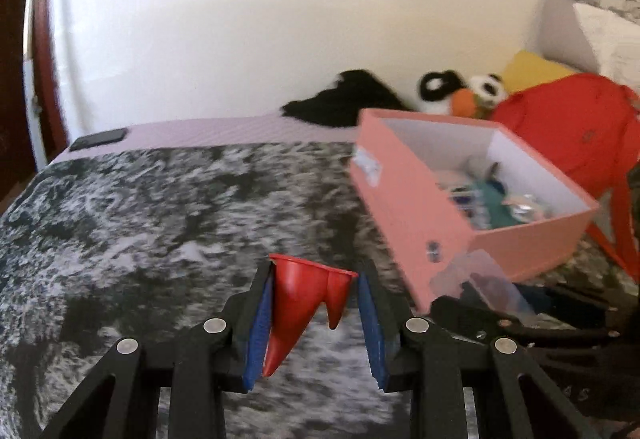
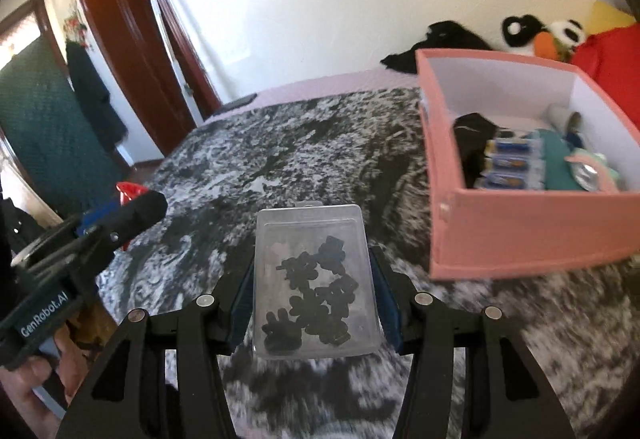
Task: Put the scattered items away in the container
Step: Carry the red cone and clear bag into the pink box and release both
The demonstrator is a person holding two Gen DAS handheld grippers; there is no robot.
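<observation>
My left gripper [image 1: 316,279] is shut on a red double-cone plastic piece [image 1: 298,303], which hangs above the mottled grey blanket [image 1: 160,219]. The open pink box [image 1: 420,207] lies ahead to the right with several small items inside. In the right wrist view, my right gripper [image 2: 312,263] is shut on a clear plastic case [image 2: 314,279] of small black pieces, with the pink box [image 2: 520,231] just ahead on the right. The left gripper [image 2: 132,207] shows at the left edge with the red piece [image 2: 130,191] at its tip.
A black phone [image 1: 98,140] lies on the bed's far left corner. Against the wall behind the box are a black garment [image 1: 348,99], plush toys [image 1: 460,91] and a red backpack [image 1: 572,127]. A dark red door [image 2: 132,51] stands beyond the bed.
</observation>
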